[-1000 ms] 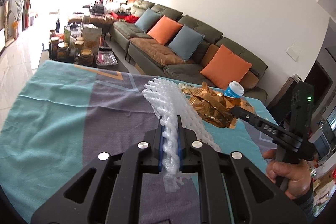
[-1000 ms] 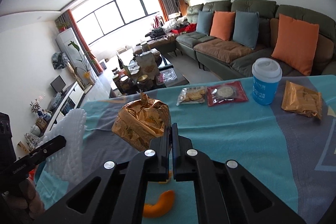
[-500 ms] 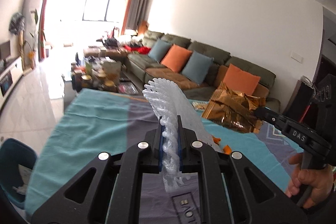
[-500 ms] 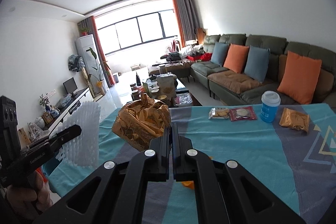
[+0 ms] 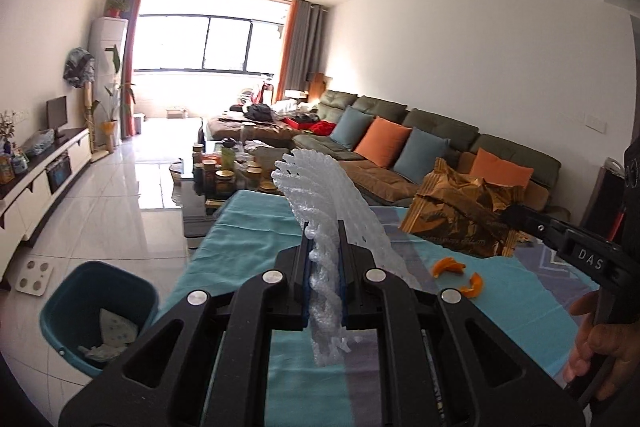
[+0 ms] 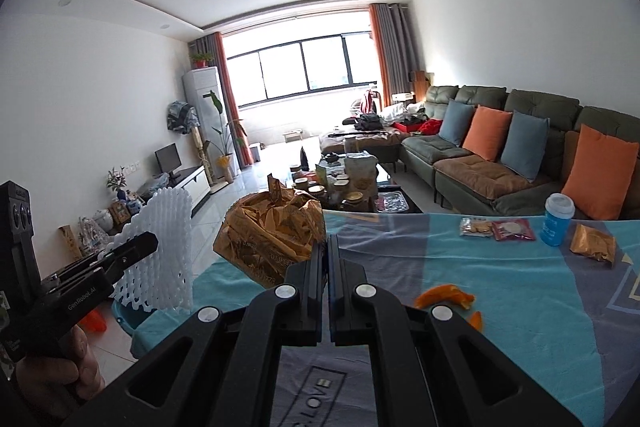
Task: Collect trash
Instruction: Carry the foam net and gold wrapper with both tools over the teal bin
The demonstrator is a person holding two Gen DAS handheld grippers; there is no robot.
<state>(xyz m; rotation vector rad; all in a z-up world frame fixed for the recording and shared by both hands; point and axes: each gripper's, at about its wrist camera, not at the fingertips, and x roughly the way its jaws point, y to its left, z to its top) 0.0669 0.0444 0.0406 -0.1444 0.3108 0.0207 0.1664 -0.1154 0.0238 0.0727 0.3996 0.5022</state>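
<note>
Both claws loaded, held above the table edge.

Left gripper (image 5: 324, 227) clamped on white foam net (image 5: 320, 195), which sticks up out of the jaws. Right gripper (image 6: 325, 251) pinched tight on the edge of a crumpled gold snack bag (image 6: 272, 231) (bag hangs clear of the cloth). Teal bin (image 5: 64, 311) on the floor just off the table's left end, paper scraps inside. On the teal tablecloth (image 6: 520, 307): orange peel pieces (image 6: 444, 297) close in; farther back, two cookie packs (image 6: 496, 229), blue cup with white lid (image 6: 558, 219), another gold wrapper (image 6: 592, 247). Beyond: cluttered coffee table (image 6: 348, 187), green sofa (image 6: 500, 155).
</note>
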